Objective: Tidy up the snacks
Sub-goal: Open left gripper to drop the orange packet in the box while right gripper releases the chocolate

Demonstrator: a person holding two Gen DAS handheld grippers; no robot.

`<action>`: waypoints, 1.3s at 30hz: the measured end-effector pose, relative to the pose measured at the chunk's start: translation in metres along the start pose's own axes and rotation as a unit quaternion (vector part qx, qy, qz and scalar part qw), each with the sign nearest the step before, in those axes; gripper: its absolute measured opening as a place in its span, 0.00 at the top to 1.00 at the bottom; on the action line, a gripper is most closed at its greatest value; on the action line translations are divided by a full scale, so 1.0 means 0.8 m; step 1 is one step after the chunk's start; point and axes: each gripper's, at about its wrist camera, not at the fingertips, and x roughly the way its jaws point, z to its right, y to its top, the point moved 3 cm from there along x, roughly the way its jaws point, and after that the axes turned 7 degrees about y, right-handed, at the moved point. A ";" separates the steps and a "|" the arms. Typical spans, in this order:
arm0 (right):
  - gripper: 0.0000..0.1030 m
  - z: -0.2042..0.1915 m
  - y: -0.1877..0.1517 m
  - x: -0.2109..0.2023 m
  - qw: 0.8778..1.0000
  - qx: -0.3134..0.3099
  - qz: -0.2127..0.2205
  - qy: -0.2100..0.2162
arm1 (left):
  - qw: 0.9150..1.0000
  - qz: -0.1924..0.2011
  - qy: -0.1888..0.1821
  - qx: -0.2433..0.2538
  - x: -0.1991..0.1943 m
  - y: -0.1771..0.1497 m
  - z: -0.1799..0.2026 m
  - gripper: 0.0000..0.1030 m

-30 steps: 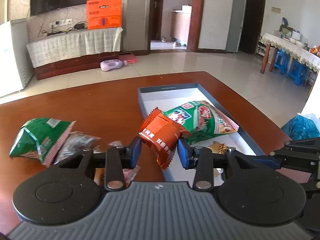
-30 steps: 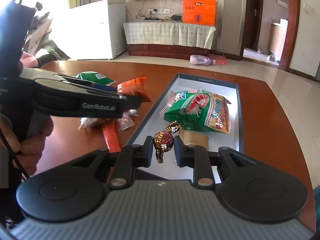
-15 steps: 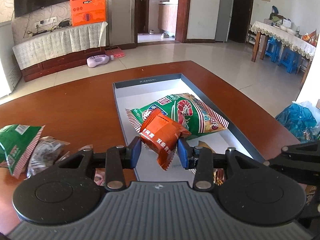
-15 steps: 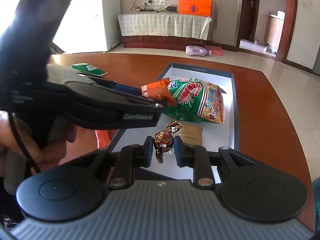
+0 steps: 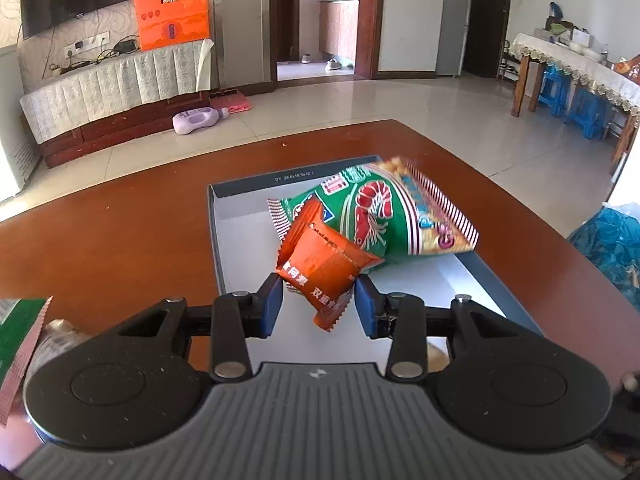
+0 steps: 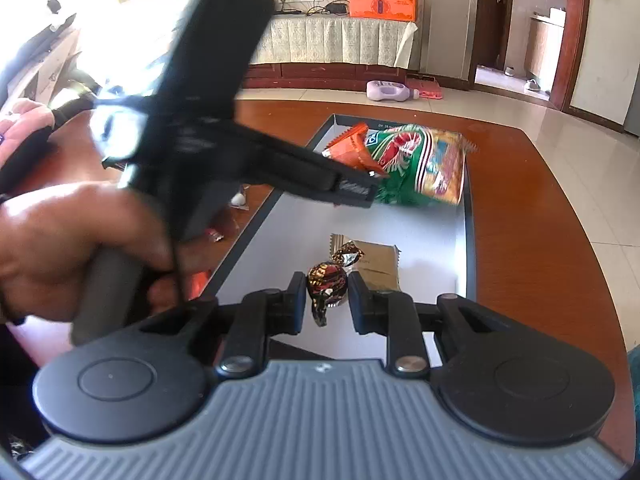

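Observation:
My left gripper [image 5: 319, 300] is shut on an orange snack packet [image 5: 326, 264] and holds it above the shallow grey tray [image 5: 240, 240], just in front of the green shrimp-cracker bag [image 5: 384, 208] lying in the tray. In the right wrist view the left gripper's body crosses the frame and the orange packet [image 6: 346, 146] shows at its tip beside the green bag [image 6: 420, 164]. My right gripper [image 6: 322, 296] is shut on a brown foil-wrapped candy [image 6: 326, 284] over the tray's near end [image 6: 428, 216]. A tan flat packet [image 6: 378, 262] lies in the tray behind the candy.
The tray sits on a brown wooden table [image 5: 120, 232]. A green packet [image 5: 20, 320] and a clear-wrapped snack [image 5: 56, 330] lie at the table's left. A hand [image 6: 76, 240] grips the left gripper's handle. Loose candies [image 6: 214, 234] lie left of the tray.
The left gripper has carried the orange packet rightward and forward, from beside the tray to over it near the green bag. The right gripper has stayed put with its candy.

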 end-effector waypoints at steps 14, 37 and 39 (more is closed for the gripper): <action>0.76 0.005 0.003 0.011 1.000 0.017 0.003 -0.004 | 0.999 -0.032 0.021 -0.001 0.033 0.003 -0.015 0.55; 0.74 0.019 0.016 0.017 0.999 0.019 0.021 -0.042 | 1.000 0.007 0.018 0.011 -0.044 -0.029 -0.018 0.20; 0.74 0.018 0.016 0.015 0.999 0.019 0.022 -0.039 | 1.000 0.010 0.023 0.010 -0.052 -0.030 -0.021 0.19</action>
